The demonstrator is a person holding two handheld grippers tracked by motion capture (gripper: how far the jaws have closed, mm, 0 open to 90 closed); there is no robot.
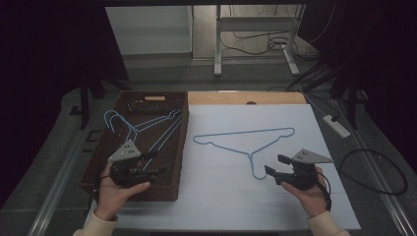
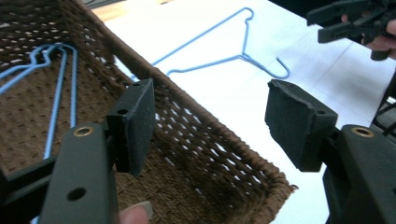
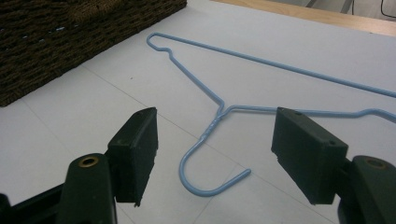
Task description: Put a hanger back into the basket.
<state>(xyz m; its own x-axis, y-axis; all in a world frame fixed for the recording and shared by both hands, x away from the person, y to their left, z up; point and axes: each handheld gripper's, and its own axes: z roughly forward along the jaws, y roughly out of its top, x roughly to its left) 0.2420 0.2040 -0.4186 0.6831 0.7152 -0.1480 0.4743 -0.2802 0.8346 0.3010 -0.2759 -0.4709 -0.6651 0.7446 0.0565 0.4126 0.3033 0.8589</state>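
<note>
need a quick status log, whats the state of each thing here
left gripper: open, empty, over the basket
right gripper: open, empty, beside the hook
loose hanger: flat on the white table, hook toward the person
basket: upright, holds hangers
hangers in basket: lying inside it

Three blue hangers (image 1: 246, 142), one basket (image 1: 98, 169)

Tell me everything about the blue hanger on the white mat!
The hanger is thin light-blue wire, bent into a triangle with little notches near both shoulders, a twisted neck and an open hook. It lies flat on the white mat, right of the basket, apart from it. Its hook points toward the person. The right gripper hovers open by the hook, jaws either side, not touching it. Nothing else touches the hanger.
</note>
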